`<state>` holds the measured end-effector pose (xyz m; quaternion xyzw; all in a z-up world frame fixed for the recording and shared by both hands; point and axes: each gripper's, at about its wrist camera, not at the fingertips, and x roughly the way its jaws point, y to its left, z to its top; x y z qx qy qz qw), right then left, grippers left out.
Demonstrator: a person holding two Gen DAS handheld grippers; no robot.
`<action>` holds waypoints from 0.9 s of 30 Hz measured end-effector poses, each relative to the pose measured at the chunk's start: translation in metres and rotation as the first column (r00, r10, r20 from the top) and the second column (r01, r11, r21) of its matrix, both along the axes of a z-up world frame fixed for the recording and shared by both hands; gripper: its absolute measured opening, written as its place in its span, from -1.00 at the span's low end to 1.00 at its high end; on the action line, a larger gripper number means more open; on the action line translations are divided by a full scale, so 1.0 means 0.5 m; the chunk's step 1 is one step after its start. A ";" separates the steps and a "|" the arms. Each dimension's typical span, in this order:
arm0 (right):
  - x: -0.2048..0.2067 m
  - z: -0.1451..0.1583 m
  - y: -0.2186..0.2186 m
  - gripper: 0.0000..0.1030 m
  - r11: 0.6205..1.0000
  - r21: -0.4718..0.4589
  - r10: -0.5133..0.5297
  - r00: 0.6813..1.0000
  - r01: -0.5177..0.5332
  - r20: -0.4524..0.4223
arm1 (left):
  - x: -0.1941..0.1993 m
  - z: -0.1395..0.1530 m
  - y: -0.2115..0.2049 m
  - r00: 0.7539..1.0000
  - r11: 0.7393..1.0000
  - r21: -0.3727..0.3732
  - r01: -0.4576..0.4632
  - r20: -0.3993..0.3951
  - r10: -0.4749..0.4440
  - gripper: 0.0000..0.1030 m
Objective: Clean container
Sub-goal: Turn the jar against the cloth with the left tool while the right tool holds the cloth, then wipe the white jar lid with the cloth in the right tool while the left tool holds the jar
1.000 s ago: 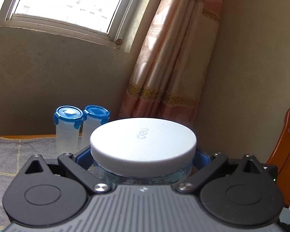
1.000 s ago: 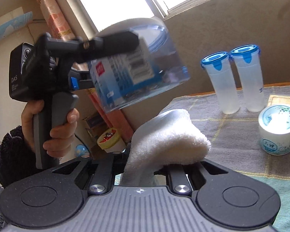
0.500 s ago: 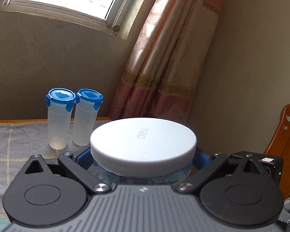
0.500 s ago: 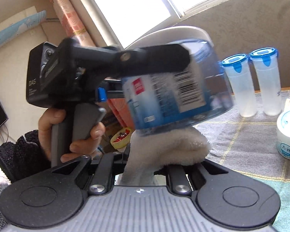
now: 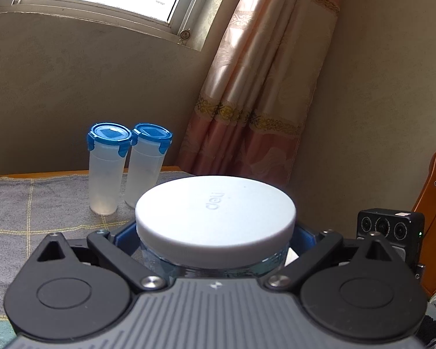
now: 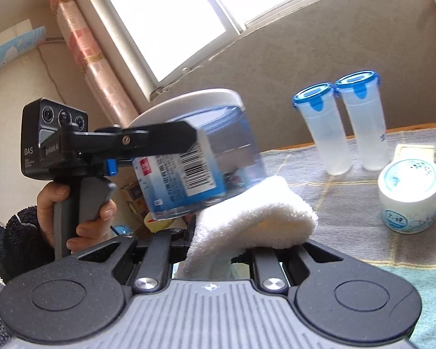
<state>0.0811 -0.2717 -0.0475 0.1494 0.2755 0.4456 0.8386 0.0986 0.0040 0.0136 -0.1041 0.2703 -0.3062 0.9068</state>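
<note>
While the left claw clamps the blue lidded container mid-frame above the table, its smooth, rigid plastic looks light but slippery against the folded white towel pinched in the right claw.

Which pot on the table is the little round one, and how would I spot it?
Find the grey checked cloth under the window. Two tall tubs with blue clip lids stand at its back; in front of them sits the small jar, short, white, with pale blue print.

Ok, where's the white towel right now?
The white towel is pinched in the right gripper, low centre of the right wrist view, touching the blue container held tilted by the left gripper.
</note>
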 end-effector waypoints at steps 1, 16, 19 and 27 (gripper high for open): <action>0.002 -0.002 -0.003 -0.65 1.000 -0.001 -0.006 1.000 0.006 -0.001 | 0.001 -0.002 0.002 1.000 1.000 0.006 -0.006 -0.002 0.006 0.91; -0.002 0.006 -0.013 -0.63 0.998 -0.037 -0.051 0.999 0.050 -0.007 | 0.024 -0.049 0.005 0.993 0.986 0.125 -0.109 0.057 0.103 0.91; -0.005 0.010 -0.007 -0.63 0.998 -0.043 -0.043 0.999 0.043 -0.006 | 0.031 -0.063 0.009 0.990 0.982 0.139 -0.129 0.066 0.121 0.92; 0.005 0.008 -0.015 -0.63 0.992 -0.097 -0.088 0.996 0.086 -0.017 | 0.042 -0.119 0.022 0.979 0.956 0.220 -0.193 0.102 0.174 0.91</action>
